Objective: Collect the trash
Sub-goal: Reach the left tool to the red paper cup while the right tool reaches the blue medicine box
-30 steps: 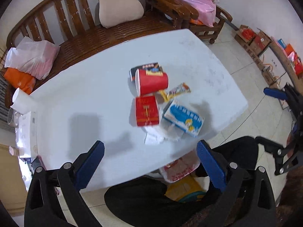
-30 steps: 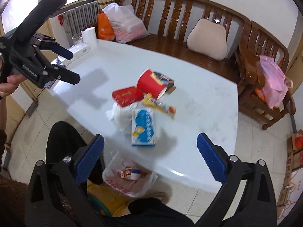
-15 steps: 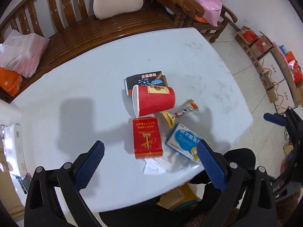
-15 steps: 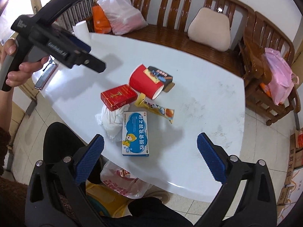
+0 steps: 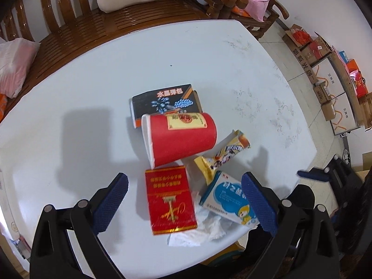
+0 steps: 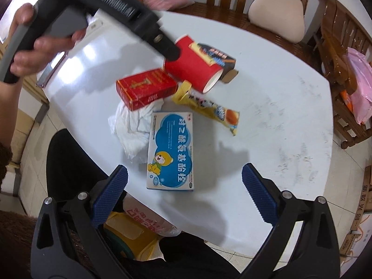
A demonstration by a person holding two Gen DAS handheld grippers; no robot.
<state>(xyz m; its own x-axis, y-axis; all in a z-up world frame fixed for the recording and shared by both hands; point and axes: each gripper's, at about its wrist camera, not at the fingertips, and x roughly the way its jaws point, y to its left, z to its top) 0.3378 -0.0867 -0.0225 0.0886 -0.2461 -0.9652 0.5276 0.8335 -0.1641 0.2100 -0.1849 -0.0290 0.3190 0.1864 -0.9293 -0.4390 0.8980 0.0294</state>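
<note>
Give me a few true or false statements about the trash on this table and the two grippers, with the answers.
1. The red paper cup lies on its side. True.
2. The left gripper is shut on the red box. False: its jaws are open and hold nothing.
3. The blue and white box rests partly on crumpled tissue. True.
4. The right gripper holds the yellow snack wrapper. False: it is open and empty; the wrapper lies on the table.

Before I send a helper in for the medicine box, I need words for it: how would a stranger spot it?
On the white table, find the trash pile at the near edge. The medicine box lies flat beside the crumpled tissue; alone there it is blue and white, with a cartoon bear.
</note>
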